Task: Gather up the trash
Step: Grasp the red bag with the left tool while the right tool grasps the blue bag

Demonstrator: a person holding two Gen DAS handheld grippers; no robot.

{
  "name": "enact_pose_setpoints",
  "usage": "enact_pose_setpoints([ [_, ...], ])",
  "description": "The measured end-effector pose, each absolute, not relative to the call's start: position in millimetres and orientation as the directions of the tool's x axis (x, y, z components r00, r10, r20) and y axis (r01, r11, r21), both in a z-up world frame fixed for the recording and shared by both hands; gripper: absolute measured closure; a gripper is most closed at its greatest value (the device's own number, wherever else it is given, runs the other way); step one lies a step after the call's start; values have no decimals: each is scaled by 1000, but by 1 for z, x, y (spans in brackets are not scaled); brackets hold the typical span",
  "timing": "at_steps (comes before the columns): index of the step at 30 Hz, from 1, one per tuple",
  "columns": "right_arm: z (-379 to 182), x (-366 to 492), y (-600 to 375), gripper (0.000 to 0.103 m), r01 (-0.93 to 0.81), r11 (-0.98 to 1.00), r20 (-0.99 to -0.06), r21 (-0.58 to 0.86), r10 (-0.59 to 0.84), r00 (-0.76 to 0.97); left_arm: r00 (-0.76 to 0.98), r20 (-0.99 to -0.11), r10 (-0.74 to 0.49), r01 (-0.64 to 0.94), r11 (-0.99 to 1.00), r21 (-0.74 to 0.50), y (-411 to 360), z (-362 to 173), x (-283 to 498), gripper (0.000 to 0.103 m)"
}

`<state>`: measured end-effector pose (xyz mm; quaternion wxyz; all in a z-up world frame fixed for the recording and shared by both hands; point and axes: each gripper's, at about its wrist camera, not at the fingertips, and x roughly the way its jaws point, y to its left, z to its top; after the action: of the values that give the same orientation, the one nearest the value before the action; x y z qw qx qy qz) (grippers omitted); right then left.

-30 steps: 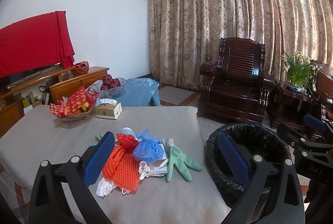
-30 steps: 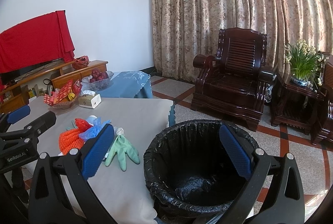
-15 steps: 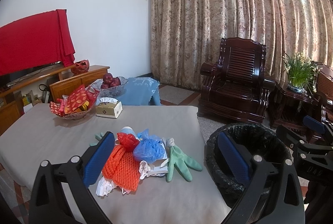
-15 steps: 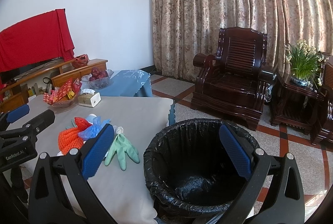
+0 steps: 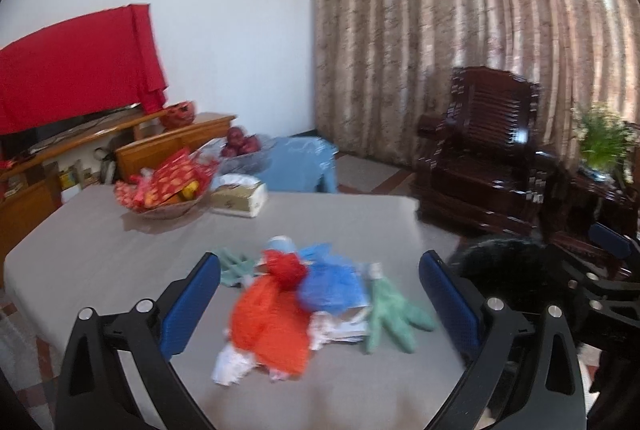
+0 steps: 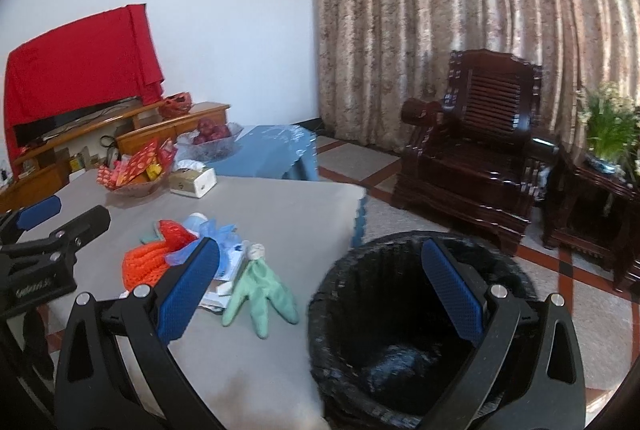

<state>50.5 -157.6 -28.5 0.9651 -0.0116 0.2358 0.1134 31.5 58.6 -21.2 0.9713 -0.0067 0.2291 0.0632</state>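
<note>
Right gripper (image 6: 320, 284) is spread wide with nothing between the blue pads (image 6: 188, 288), hanging over the black-lined trash bin (image 6: 400, 350), which sits on the floor just beside the counter (image 6: 280, 214). On the counter there's a pile: orange mesh (image 6: 146, 262), red mesh (image 6: 176, 230), a blue plastic bag (image 6: 218, 232), some paper scraps I think, and a green glove (image 6: 258, 290) nearest the bin. The left gripper (image 6: 48, 226) pokes in at the left edge.
</note>
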Motion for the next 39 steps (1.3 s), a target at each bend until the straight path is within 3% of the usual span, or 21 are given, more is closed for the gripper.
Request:
enact_pose_setpoints([
  [9, -65, 103, -101, 5, -338, 939, -531, 61, 317, 786, 816, -526, 238, -234, 969, 76, 123, -71, 65, 6],
  [13, -83, 127, -77, 6, -366, 927, -566, 75, 342, 750, 800, -552, 233, -249, 967, 48, 146, -89, 69, 7],
  [16, -94, 145, -61, 12, -388, 919, -589, 71, 353, 727, 790, -580, 199, -224, 974, 29, 153, -99, 76, 18],
  [20, -107, 162, -49, 25, -414, 906, -619, 91, 377, 689, 779, -607, 154, -190, 982, 5, 155, -110, 90, 20],
  [26, -114, 175, -45, 25, -415, 904, -637, 100, 379, 671, 769, -627, 123, -149, 989, 12, 151, -120, 114, 21],
  [34, -125, 188, -3, 26, -495, 863, -667, 100, 427, 611, 758, -624, 189, -207, 977, 45, 168, -119, 117, 21],
  [37, -136, 195, 9, 34, -509, 854, -700, 111, 431, 570, 752, -628, 199, -225, 974, 40, 175, -120, 113, 21],
  [39, -143, 198, 12, 47, -519, 842, -720, 150, 452, 526, 753, -626, 200, -233, 972, 30, 179, -119, 112, 21],
])
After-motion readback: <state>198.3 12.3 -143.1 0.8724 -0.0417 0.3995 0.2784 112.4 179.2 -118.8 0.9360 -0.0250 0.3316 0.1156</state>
